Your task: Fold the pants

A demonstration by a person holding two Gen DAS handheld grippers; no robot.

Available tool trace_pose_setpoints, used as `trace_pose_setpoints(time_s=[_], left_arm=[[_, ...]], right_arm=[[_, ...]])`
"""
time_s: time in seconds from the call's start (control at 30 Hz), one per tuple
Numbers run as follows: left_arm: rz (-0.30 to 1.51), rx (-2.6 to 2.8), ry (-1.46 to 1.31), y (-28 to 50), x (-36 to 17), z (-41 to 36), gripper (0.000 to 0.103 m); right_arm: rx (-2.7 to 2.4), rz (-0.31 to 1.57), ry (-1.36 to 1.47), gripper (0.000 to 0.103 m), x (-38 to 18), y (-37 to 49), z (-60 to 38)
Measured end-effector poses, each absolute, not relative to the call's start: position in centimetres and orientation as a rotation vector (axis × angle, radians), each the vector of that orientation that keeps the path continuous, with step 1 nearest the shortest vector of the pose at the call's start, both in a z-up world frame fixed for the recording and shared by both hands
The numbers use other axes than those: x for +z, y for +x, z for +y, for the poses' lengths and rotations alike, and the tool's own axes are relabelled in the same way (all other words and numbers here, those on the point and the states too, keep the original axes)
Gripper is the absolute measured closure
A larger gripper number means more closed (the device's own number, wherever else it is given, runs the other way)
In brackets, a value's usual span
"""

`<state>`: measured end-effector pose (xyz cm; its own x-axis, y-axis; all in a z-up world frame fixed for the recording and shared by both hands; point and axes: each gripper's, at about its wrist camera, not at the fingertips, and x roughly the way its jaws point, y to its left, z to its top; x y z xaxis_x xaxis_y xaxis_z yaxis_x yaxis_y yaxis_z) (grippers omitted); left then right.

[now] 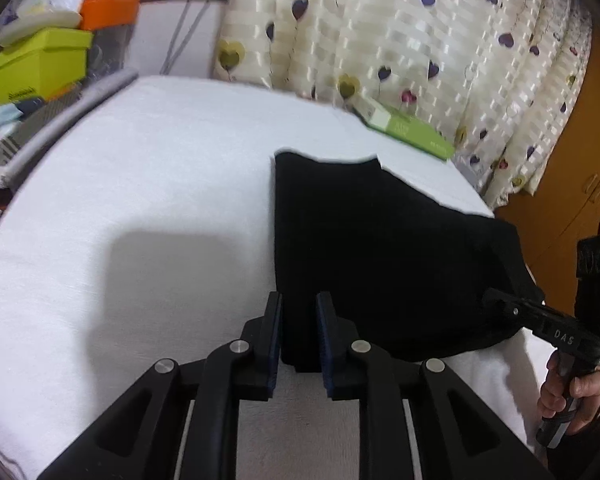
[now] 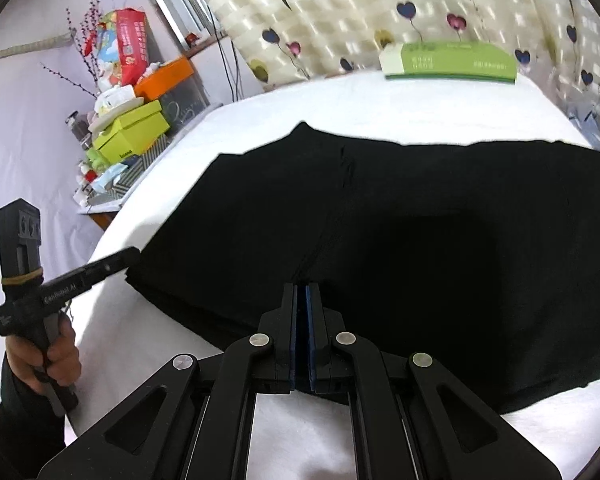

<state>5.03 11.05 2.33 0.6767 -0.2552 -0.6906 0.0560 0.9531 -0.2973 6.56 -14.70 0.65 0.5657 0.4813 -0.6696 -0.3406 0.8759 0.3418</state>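
Black pants (image 2: 420,240) on white bed (image 1: 140,200), already folded compact. Left hand-held gripper (image 1: 299,308) narrowly parted, straddling near edge; right hand-held gripper (image 2: 301,292) pinched together over near hem, grip uncertain. Another fold likely left.

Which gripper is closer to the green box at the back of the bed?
Neither clearly. Both grippers are at the pants' near edge: the left gripper open at one corner, the right gripper shut on it. The green box lies beyond the pants.
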Motion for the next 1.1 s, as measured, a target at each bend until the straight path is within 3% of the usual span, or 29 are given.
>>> trace_pose_setpoints(time_s=[0.2,0.33,0.5,0.57,0.6,0.87,1.1], left_arm=[[0.754,-0.209,-0.21,4.8,3.9,8.5,0.083],[0.85,-0.222,-0.17,6.1,1.7,6.2,0.083],[0.852,-0.218,-0.113,5.6,1.5,4.4,0.083],[0.85,-0.243,-0.119,5.3,2.0,3.7,0.083],[0.839,-0.247,-0.111,5.1,2.1,3.3,0.082],[0.852,-0.272,-0.09,5.9,1.6,-0.6,0.082],[0.847,-0.218,-0.063,5.5,1.5,-1.7,0.082]], right_arm=[[0.511,0.811,0.164,0.098,0.8,5.8,-14.5],[0.454,0.835,0.136,0.084,-0.2,5.7,-15.5],[0.431,0.813,0.139,0.081,0.4,4.8,-17.8],[0.399,0.789,0.12,0.063,0.9,4.3,-18.8],[0.391,0.78,0.124,0.062,1.0,4.2,-19.3],[0.291,0.811,0.224,0.062,-0.3,4.0,-23.6],[0.262,0.803,0.142,0.062,0.3,3.2,-23.6]])
